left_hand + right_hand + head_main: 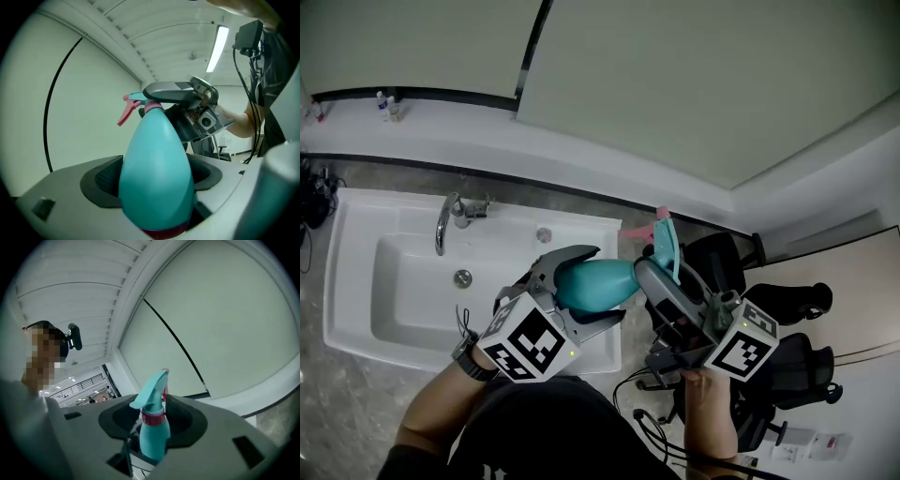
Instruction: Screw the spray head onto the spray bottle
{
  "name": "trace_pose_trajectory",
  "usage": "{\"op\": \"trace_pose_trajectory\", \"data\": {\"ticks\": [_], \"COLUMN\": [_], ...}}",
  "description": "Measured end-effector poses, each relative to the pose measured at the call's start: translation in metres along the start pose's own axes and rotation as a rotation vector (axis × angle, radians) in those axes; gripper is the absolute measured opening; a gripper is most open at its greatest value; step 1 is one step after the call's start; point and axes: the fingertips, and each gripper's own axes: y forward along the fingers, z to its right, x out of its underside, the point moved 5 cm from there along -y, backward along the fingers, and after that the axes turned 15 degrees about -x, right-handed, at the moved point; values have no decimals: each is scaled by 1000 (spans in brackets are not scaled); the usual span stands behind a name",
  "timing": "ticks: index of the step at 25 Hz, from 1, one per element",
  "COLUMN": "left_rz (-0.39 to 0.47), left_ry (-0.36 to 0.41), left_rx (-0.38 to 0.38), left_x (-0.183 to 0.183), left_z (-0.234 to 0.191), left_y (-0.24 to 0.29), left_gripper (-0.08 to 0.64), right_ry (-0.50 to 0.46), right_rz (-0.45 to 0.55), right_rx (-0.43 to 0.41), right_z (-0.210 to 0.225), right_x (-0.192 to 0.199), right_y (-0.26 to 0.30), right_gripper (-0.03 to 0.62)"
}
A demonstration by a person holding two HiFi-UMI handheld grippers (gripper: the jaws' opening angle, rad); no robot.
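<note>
Head view: left tongs (584,287) clenched on spray bottle (595,281) body, right tongs (660,274) clenched on spray head (664,240); bottle axis near level, neck toward right tongs.

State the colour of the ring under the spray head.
Pinkish red ring; clearest in right gripper view.

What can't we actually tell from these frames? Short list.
- Thread engagement: the pink collar covers the neck in the right gripper view, and the right gripper blocks it in the head view.
- Base of the spray bottle: in the left gripper view it dips behind the left gripper's own body at the bottom edge.
- Small bottles on the ledge, head view: too small to identify.
</note>
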Motion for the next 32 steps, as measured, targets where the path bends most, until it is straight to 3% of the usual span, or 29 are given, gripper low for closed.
{"op": "trace_pose_trajectory", "data": {"ticks": [3, 8, 14, 17, 20, 24, 26, 28, 32], "left_rz": [39, 61, 89, 84, 57, -39, -62, -52, 23], "left_ry": [5, 38, 55, 17, 8, 178, 233, 210, 72], "left_rx": [-4, -44, -58, -98, -181, -419, -482, -457, -321], "left_x": [-9, -16, -22, -23, -20, -13, -8, -2, -2], "left_z": [-4, -10, -9, -9, -9, -17, -19, -19, -20], "left_y": [-4, -10, -13, -11, -7, 0, 5, 9, 6], "left_gripper": [403, 403, 403, 403, 403, 403, 403, 403, 403], "right_ry": [-66, -254, -273, -296, -308, -255, -220, -194, -198], "right_rz": [-18, -99, -104, -69, -5, 78, 114, 128, 105], "right_rx": [-34, 9, -22, 56, 187, 325, 371, 387, 326], "right_z": [-13, -25, -31, -33, -31, -16, -7, -4, -14], "right_x": [-5, -11, -14, -14, -10, -3, 0, 2, 1], "right_y": [-3, -5, -6, -3, -1, 1, 2, 3, 7], "right_gripper": [152, 129, 129, 127, 126, 126, 126, 126, 127]}}
